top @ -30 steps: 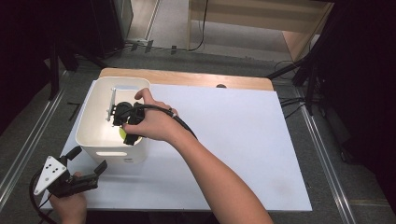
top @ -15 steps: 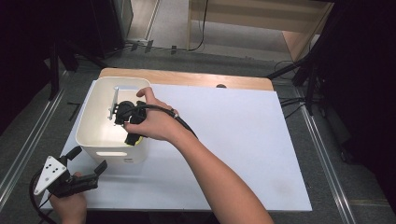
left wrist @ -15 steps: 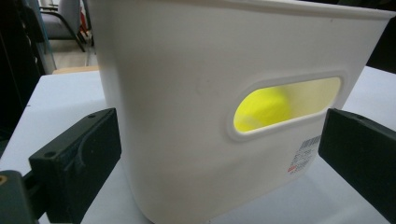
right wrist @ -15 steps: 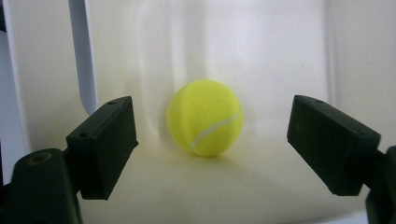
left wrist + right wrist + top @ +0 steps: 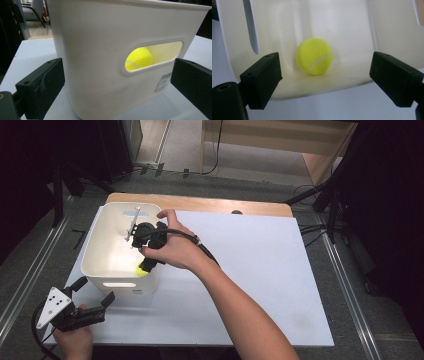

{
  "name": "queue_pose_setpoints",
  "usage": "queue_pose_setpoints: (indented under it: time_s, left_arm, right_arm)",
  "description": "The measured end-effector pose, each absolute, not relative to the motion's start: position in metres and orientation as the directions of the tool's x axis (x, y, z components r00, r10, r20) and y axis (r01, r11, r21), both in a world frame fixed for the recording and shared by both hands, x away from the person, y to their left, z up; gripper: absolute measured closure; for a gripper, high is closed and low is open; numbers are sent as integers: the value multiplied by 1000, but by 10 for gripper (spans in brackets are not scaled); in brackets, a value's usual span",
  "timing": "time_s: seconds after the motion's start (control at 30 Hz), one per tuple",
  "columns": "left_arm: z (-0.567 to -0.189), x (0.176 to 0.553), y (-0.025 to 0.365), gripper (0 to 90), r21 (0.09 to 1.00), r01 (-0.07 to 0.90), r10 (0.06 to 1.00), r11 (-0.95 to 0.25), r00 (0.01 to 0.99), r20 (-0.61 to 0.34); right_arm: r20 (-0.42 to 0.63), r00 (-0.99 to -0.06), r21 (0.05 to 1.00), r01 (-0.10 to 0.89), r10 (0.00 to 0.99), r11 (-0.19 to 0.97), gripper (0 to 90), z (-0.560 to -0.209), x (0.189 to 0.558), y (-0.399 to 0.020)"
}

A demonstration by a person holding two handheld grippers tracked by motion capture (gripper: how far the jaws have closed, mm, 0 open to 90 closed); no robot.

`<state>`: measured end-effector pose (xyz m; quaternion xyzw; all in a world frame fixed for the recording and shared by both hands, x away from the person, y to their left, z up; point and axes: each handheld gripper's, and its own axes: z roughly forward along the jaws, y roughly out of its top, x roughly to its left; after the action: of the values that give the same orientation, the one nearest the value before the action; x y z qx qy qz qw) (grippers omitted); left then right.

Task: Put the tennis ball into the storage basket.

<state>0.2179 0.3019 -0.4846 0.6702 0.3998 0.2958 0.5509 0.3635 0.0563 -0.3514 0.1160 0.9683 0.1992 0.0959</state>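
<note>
White sheeting (image 5: 260,270) is covering most of a wooden table in a dim room with grey floor and cables trailing about, and a white plastic bin (image 5: 95,262) is sitting toward the table's ten o'clock corner. Inside it a yellow tennis ball (image 5: 314,56) is lying on the bin floor, tucked against the near wall; from above it is peeking out as a small yellow patch (image 5: 142,269) just under the person's right hand (image 5: 172,247). That hand is reaching over the bin's rim and pointing the right gripper (image 5: 150,240) down into it, jaws spread wide with nothing between them, the ball lying well ahead of them; I judge the angle is meant to line the jaws up on either side of the ball. The left gripper (image 5: 87,305) is waiting low at the table's seven o'clock edge, just outside the bin's near wall, its jaws also parted and empty, probably kept there to steady the bin or simply to stay out of the way. The right gripper view is giving the clear look at the whole ball, its white seam and the tall slot (image 5: 250,27) in the bin wall at ten o'clock. The left gripper view is offering something neither other view does: the ball (image 5: 139,59) glowing through the oval handle cut-out (image 5: 160,53), and a barcode sticker (image 5: 163,82) on the bin's outer wall below it.
</note>
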Motion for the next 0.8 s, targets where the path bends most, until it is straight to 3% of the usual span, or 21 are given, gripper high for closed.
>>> queue_pose_setpoints:
  time_s: [0.8]
  left_arm:
    - [-485,218,301,0,975,209,861,-77,506,-40]
  right_arm:
    - [-117,-938,479,235,327,846,93,-341,357,19]
